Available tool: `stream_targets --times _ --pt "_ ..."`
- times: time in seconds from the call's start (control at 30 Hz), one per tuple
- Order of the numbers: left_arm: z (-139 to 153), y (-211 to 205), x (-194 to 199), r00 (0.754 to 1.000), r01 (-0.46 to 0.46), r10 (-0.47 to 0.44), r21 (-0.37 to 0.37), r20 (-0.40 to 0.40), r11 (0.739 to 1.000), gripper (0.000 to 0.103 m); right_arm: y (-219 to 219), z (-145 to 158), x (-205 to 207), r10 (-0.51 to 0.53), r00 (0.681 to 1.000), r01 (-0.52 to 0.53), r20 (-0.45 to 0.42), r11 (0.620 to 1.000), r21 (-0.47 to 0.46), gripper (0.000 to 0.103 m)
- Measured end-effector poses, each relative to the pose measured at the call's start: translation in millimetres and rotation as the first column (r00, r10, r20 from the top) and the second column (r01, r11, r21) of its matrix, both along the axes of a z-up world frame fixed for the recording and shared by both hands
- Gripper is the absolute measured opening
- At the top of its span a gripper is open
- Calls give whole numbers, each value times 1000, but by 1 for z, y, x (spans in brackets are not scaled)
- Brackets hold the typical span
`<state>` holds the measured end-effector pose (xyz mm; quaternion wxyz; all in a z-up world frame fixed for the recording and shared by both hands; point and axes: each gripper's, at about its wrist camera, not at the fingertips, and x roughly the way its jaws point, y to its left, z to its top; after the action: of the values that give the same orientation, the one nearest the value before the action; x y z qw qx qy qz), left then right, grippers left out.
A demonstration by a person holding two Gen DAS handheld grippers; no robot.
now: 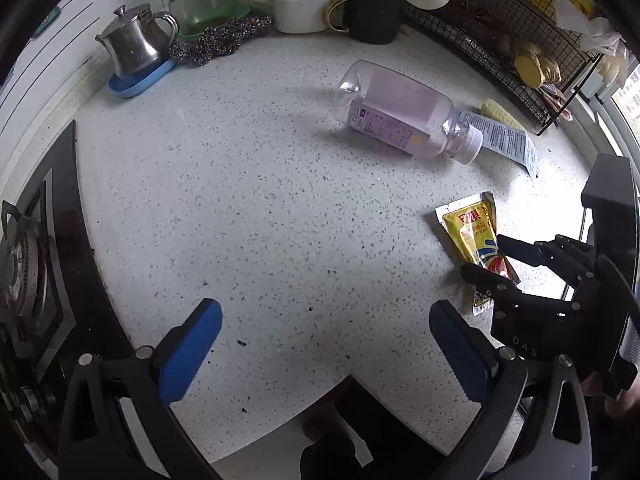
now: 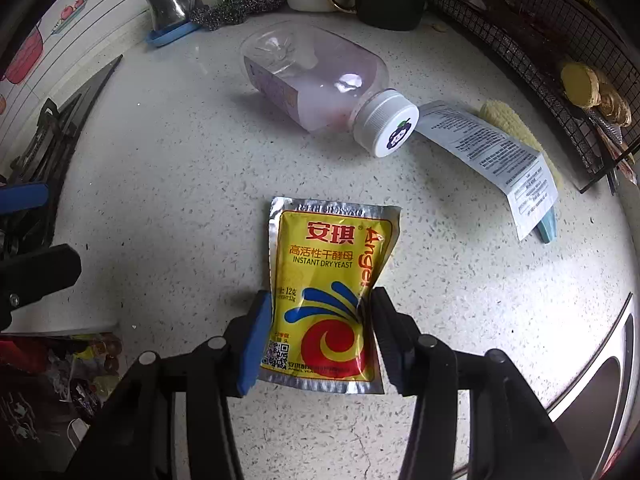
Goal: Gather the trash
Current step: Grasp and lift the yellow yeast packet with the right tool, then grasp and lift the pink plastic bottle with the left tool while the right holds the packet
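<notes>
A yellow yeast packet [image 2: 328, 292] lies on the speckled white counter [image 2: 168, 184]. My right gripper [image 2: 320, 312] straddles its lower half, pads touching both edges and pinching it. It also shows in the left wrist view [image 1: 478, 240] with the right gripper [image 1: 486, 258] on it. A clear plastic bottle [image 2: 316, 76] with a white cap lies on its side beyond, also in the left wrist view [image 1: 404, 114]. A printed paper leaflet [image 2: 496, 148] lies right of the cap. My left gripper [image 1: 326, 328] is open and empty over bare counter.
A gas stove [image 1: 28, 276] is at the left. A steel teapot [image 1: 134, 40] on a blue dish, a scrubber [image 1: 224, 38], a white pot and a dark mug with utensils [image 1: 372, 12] line the back. A black wire rack [image 1: 520, 40] stands right. A sink rim [image 2: 600, 360] is lower right.
</notes>
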<state>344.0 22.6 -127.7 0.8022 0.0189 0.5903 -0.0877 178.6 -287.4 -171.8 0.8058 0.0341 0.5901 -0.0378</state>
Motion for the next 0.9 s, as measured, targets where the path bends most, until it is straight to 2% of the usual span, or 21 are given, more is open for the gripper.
stream_targets --times 0.1,0.27,0.47,0.6,0.73,0.9 --pt "4 -7 7 999 33 -33 -4 14 999 103 -7 4 -5 -3 1000 3 -11 1000 16 36" --pt "13 -20 30 997 66 -66 2 33 998 103 -38 22 -17 -62 998 63 -5 995 73 35" --pt "20 -27 71 999 -46 45 -76 -20 996 103 -58 74 -10 -47 996 43 78 998 51 36" --pt "22 -39 98 993 -115 112 -121 -34 986 103 -77 95 6 -44 993 40 111 998 42 36" --pt "19 -48 116 982 -189 187 -109 -28 976 103 -90 89 12 -70 992 68 105 997 23 36" --pt "6 -67 139 976 -217 216 -47 -24 975 103 -106 69 40 -109 989 106 98 994 27 36"
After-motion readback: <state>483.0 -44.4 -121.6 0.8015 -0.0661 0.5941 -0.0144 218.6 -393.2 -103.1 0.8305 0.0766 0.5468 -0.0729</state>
